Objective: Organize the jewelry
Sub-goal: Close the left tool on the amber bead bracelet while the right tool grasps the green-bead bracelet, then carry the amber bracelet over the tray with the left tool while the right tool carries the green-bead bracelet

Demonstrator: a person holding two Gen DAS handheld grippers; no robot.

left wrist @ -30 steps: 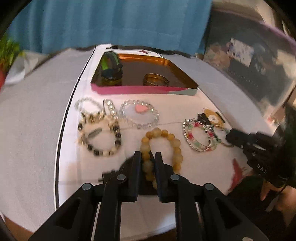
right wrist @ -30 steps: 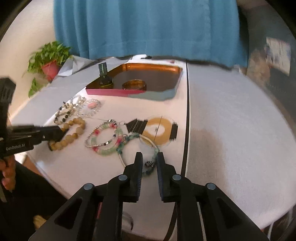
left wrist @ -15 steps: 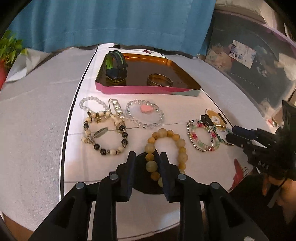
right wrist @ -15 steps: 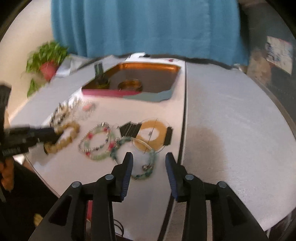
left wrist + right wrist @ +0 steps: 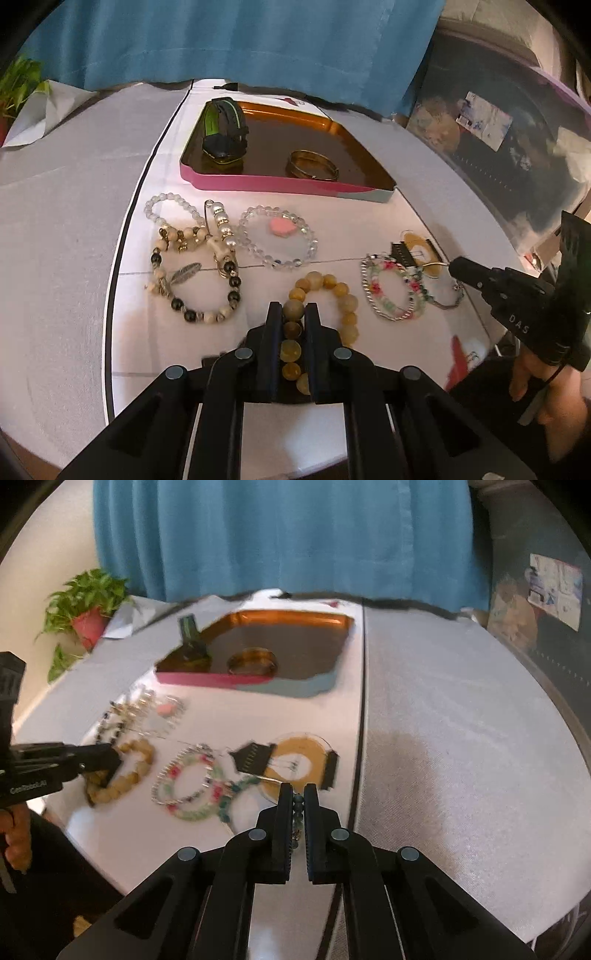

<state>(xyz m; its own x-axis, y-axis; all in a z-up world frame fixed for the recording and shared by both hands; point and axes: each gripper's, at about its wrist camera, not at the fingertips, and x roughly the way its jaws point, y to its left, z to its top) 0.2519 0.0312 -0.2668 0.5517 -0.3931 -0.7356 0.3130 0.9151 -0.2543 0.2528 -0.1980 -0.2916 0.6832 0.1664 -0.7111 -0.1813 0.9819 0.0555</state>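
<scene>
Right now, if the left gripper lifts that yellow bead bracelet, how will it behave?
The yellow bead bracelet probably sags into a drooping loop, being strung beads. The round, glossy beads may slip between the left gripper's fingers. Big beads suggest some weight.

Glossy amber beads form the yellow bracelet (image 5: pixel 334 295); the tray (image 5: pixel 280 184) is shiny metal, the tablecloth (image 5: pixel 55 229) matt woven cloth.

amber bead bracelet (image 5: pixel 325 306) | flat on white cloth | near side between tool pads
</scene>
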